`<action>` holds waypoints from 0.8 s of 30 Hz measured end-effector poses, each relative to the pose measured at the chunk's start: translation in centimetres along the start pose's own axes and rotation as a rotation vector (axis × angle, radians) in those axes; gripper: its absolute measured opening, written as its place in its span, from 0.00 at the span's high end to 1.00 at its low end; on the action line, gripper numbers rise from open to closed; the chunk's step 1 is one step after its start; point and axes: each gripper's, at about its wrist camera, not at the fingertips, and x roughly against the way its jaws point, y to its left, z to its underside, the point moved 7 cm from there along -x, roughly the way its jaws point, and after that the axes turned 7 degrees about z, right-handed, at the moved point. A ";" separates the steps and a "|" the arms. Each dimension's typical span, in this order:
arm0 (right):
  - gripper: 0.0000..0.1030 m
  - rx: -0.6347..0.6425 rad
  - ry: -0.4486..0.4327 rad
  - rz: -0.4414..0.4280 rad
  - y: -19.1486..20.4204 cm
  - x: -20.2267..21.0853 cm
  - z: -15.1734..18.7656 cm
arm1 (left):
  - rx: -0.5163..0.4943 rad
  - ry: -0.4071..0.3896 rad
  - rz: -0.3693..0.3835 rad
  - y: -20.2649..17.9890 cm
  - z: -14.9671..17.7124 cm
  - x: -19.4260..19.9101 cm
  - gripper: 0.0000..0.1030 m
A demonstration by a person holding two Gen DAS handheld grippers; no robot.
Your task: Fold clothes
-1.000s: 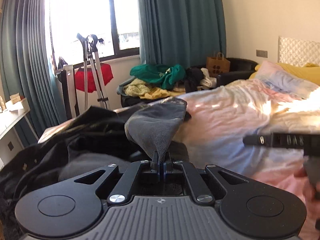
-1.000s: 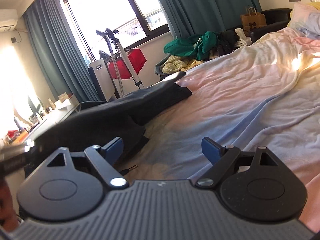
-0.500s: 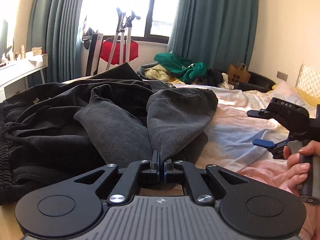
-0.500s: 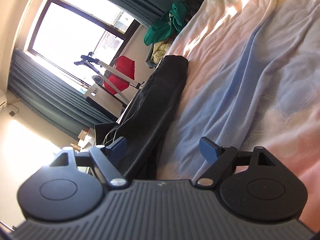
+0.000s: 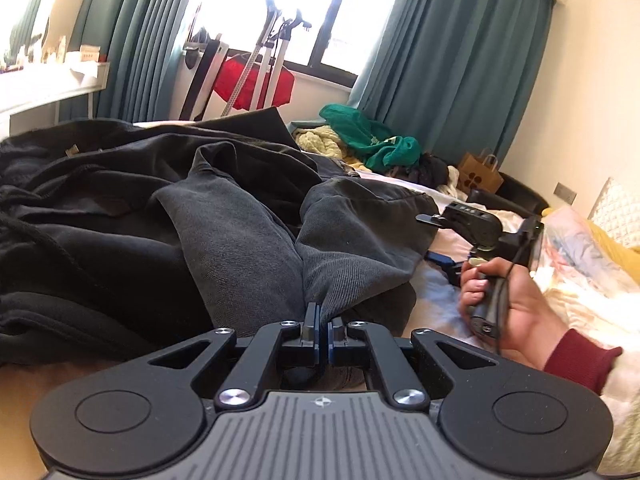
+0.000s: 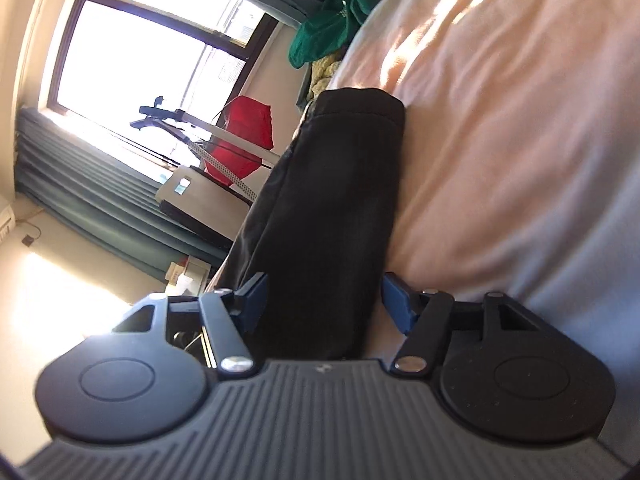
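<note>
**Right gripper closes in on the trouser leg**

Already the left gripper (image 5: 319, 326) is clenched on a bunched fold of the grey garment (image 5: 248, 236), low in the centre of the left wrist view, while the dark trousers (image 5: 80, 216) lie heaped across the left half of the frame on the bed (image 5: 580, 280). In the right wrist view the right gripper (image 6: 324, 300) straddles a black trouser leg (image 6: 340, 200) running up the middle; its jaws have just been closing with the cloth between them, and though the picture is blurred, the pads seem not yet to press on it.

A likely slip: the jaws pinch only the top layer, so the leg sags and the fold goes crooked. The bedsheet could also be caught along with it.

As for containers, a brown paper bag (image 5: 480, 172) stands at the right beside a pile of green and yellow clothes (image 5: 360, 140); its contents are hidden.
</note>
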 end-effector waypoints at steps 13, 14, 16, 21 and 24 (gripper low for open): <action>0.94 -0.122 -0.095 -0.053 -1.4 0.3 -2.7 | -0.021 0.017 0.038 -0.3 0.2 -2.8 0.97; 0.94 -0.110 -0.119 -0.050 -1.1 1.4 -3.2 | 0.003 0.012 0.089 -0.4 0.1 -2.6 0.97; 0.94 -0.104 -0.187 -0.058 -0.2 4.2 -4.6 | 0.024 0.001 0.154 -0.7 -0.1 -2.1 0.97; 0.94 -0.050 -0.316 -0.013 1.9 12.5 -8.5 | -0.010 0.002 0.234 -2.1 -0.2 -1.3 0.97; 0.94 0.045 -0.372 0.073 1.5 18.3 -9.3 | -0.032 0.003 0.255 -2.9 0.0 -0.7 0.96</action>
